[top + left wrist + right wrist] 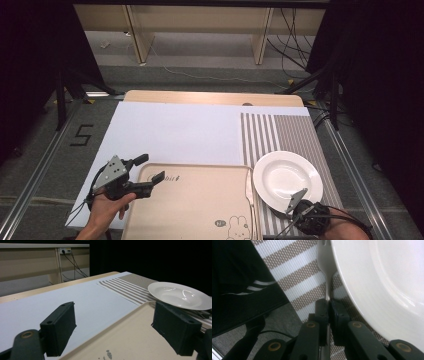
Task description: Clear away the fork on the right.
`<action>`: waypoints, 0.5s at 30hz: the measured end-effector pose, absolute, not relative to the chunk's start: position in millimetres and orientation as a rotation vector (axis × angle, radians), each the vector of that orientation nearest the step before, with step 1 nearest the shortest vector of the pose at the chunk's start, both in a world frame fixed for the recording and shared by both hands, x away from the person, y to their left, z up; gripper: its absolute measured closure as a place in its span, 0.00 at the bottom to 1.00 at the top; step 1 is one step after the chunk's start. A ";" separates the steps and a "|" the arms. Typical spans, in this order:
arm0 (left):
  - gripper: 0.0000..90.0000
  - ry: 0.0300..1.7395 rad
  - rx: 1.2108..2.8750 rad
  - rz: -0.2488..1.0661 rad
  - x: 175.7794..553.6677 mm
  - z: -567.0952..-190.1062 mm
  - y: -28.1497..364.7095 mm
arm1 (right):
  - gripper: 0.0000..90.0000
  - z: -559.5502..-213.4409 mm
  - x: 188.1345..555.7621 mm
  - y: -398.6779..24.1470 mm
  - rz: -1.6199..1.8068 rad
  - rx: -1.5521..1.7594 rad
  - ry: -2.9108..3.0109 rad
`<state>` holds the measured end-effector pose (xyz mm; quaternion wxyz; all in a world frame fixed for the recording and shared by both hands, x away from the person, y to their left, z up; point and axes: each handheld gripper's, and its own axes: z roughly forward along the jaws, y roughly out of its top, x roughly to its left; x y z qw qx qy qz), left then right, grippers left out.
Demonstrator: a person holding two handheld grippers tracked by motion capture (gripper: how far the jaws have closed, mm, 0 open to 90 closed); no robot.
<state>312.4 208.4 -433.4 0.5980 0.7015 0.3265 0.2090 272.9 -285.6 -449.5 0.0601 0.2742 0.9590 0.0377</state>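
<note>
My right gripper (328, 306) is shut on the thin handle of a silver fork (325, 267). The fork lies on the striped placemat (294, 277), tight against the rim of a white plate (382, 277). In the high view this gripper (296, 202) sits at the near edge of the plate (287, 177). My left gripper (150, 168) is open, held over the far left corner of a beige tray (200, 205). Between its jaws (112, 327) are just the tray's rim (130, 340) and the white sheet.
A white sheet (170, 132) covers the left of the table, and the brown-and-white striped placemat (280, 130) covers the right. The tray bears a rabbit drawing near its front. Cables and frame legs stand on the floor beyond the table.
</note>
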 end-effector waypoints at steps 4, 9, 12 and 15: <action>0.20 0.773 1.622 0.485 312.8 -433.0 210.8 | 0.95 -449.0 273.1 -277.4 0.117 0.764 2.927; 0.20 0.772 1.621 0.484 313.0 -433.0 211.0 | 0.95 -444.3 273.1 -270.0 0.181 0.741 2.927; 0.20 0.772 1.621 0.481 312.9 -433.2 210.7 | 0.95 -442.2 272.5 -265.1 0.226 0.727 2.936; 0.20 0.771 1.624 0.481 312.9 -433.5 210.5 | 0.95 -439.1 273.0 -261.2 0.273 0.723 2.939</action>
